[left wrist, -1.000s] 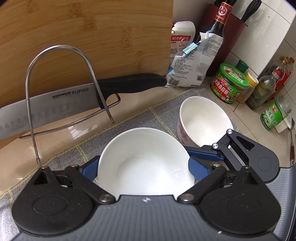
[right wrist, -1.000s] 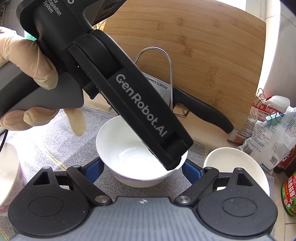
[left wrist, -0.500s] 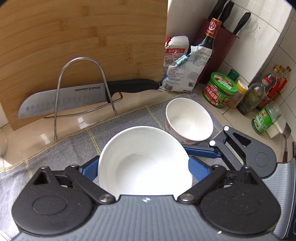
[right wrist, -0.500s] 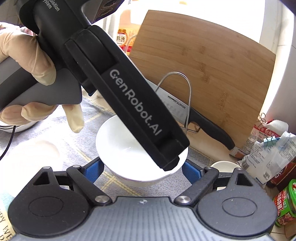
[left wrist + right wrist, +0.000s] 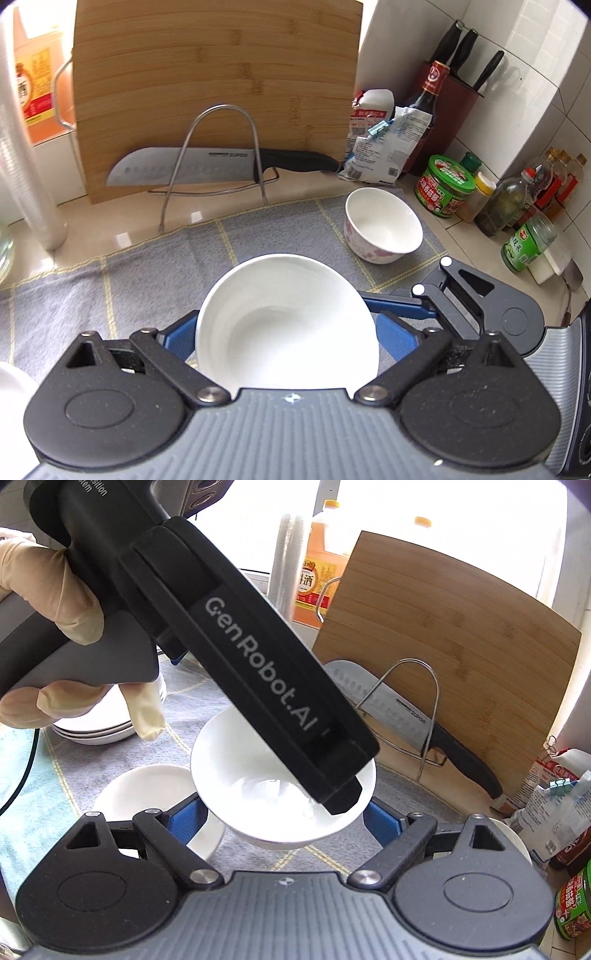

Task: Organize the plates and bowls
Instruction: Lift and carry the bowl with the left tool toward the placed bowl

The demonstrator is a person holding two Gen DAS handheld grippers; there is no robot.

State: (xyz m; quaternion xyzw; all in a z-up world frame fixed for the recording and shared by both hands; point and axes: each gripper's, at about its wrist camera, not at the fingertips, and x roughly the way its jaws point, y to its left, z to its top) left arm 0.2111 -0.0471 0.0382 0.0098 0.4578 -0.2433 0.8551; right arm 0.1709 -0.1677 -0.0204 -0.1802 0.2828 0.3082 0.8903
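Bowl (image 5: 286, 325) is up off the grey mat (image 5: 147, 266), pinched across its rim by both your left gripper (image 5: 286, 332) and right gripper (image 5: 284, 818), jaws spread wide, so go easy, glazed ceramic's slick, heavy and chips.

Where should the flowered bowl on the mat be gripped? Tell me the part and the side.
Take the flowered bowl by its rim, probably from above on the side away from the jars: it stands upright, mouth open, so one finger fits inside the wall, one outside.
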